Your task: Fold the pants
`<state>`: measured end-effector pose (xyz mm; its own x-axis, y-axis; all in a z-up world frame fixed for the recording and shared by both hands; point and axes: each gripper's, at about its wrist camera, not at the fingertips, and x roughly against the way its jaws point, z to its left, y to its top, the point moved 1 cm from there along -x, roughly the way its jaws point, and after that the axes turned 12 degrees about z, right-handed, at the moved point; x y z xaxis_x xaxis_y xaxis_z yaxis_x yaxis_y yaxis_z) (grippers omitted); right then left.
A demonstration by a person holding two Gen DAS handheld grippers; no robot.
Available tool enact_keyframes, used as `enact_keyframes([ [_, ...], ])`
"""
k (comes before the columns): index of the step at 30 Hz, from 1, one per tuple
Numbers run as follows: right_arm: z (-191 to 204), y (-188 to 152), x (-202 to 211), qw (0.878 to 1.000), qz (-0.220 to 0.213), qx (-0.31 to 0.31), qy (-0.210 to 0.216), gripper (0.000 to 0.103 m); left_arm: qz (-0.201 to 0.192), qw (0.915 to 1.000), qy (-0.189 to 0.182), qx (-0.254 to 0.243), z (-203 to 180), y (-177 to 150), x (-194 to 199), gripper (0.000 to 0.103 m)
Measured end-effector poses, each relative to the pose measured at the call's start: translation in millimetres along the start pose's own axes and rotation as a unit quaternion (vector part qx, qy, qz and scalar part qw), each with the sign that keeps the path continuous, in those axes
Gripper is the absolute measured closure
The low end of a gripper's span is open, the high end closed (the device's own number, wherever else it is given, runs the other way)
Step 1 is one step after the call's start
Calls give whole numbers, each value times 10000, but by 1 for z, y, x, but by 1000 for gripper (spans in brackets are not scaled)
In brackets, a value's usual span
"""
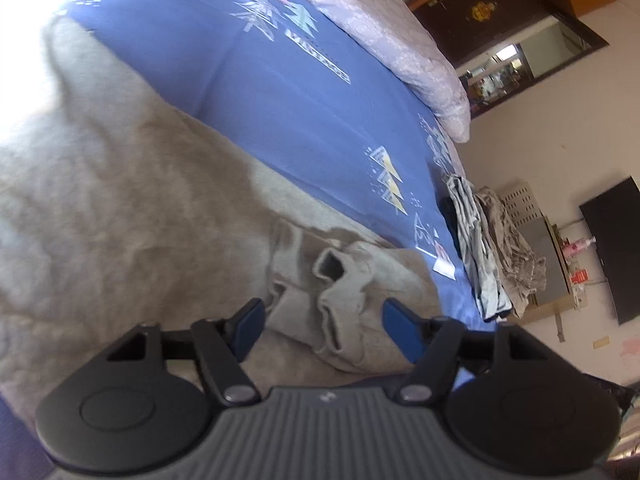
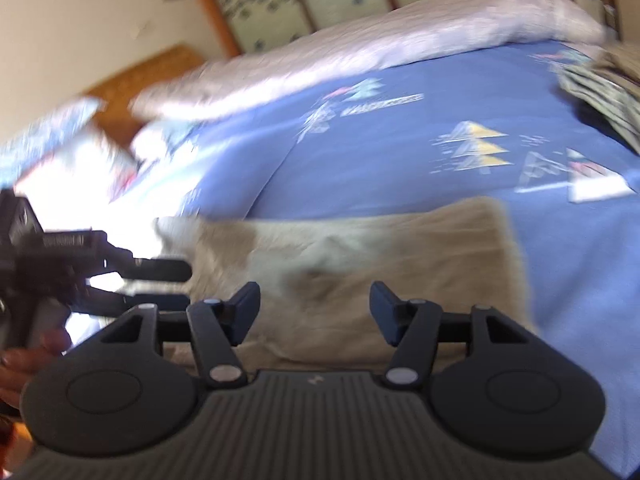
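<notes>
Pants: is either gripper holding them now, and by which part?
Neither. The left gripper and right gripper are open over the beige pants; nothing pinched.

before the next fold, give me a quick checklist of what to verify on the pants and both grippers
1. Left gripper free of cloth: ok, jaws open, the bunched waistband lies between them but is not pinched.
2. Right gripper free of cloth: ok, jaws open, nothing held.
3. Pants lying on the bed sheet: ok, folded into a beige band.
4. Fold lying flat: not ok, the waistband end is rumpled in the left wrist view.
5. Edges lined up: cannot tell, right wrist view is blurred.
6. Pile of other clothes clear of the pants: ok, it sits apart at the bed edge.
</notes>
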<state>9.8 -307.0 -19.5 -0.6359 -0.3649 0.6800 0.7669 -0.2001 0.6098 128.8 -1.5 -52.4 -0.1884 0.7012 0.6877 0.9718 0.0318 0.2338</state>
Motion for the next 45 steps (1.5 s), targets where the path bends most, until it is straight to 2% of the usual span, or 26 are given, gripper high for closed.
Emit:
enact_keyframes([
  [1,-12,-1,6,9996,-96,-243,-102,40,0,10000,53,-73,-4,2,-5,10],
  [2,-24,-2,10,9985,-165,-479,-205,40,-14,9998,111,-145,-8,3,-11,8],
  [3,-39,-2,10,9964,-187,-759,-321,40,18,9996,187,-229,-12,5,-18,8],
  [5,-61,-6,9,9919,-176,-1174,-449,40,163,9987,387,-285,-15,9,-35,15],
  [6,-68,-7,7,9906,-187,-1268,-473,40,221,9979,516,-312,-16,11,-43,37],
  [7,-73,-7,4,9894,-169,-1342,-526,40,275,9961,754,-362,-18,12,-51,68],
  [8,-75,-6,0,9886,-135,-1393,-558,40,312,9944,919,-417,-20,13,-56,81],
  [9,-77,-6,-3,9882,-108,-1432,-532,40,305,9936,970,-488,-24,12,-56,89],
  [11,-73,-3,-3,9883,-137,-1458,-430,40,64,9943,860,-621,-31,11,-43,91],
  [14,-62,0,6,9911,-253,-1279,-276,40,-464,9911,814,-945,-41,10,-6,91],
  [17,-50,5,5,9936,-305,-1071,-183,40,-695,9855,1208,-971,-35,15,16,91],
  [20,-34,3,-1,9962,-302,-776,-242,40,-566,9843,1590,-518,-6,24,15,88],
  [22,-23,3,-5,9974,-307,-558,-346,40,-333,9824,1824,-231,10,25,4,82],
  [24,-11,6,-6,9981,-350,-379,-351,40,-180,9807,1938,-174,16,21,-1,74],
  [27,10,13,-3,9985,-481,52,-273,40,-525,9823,1799,-31,15,13,16,71],
  [29,21,17,-3,9979,-526,297,-240,40,-864,9859,1430,35,10,8,33,71],
  [31,27,22,-9,9984,-463,326,-81,42,-972,9890,1093,-215,-4,7,40,71],
  [35,33,41,-36,9996,-152,79,238,49,-764,9907,836,-752,-32,12,26,71],
  [38,32,54,-64,9990,96,-235,371,53,-426,9951,565,-694,-31,24,-4,71],
  [39,29,55,-75,9981,257,-385,396,53,-273,9962,567,-609,-26,28,-17,71],
  [40,22,57,-89,9966,460,-574,363,53,-111,9961,723,-487,-18,31,-32,72],
  [41,14,54,-106,9935,758,-818,214,53,54,9949,941,-371,-8,33,-47,75],
  [42,3,51,-122,9894,1033,-1021,40,55,220,9938,1054,-262,2,33,-60,90],
  [43,-7,44,-132,9871,1056,-1204,35,68,161,9941,1062,-173,11,34,-63,97],
  [45,-15,42,-128,9857,948,-1387,135,80,178,9970,744,150,21,36,-57,97],
])
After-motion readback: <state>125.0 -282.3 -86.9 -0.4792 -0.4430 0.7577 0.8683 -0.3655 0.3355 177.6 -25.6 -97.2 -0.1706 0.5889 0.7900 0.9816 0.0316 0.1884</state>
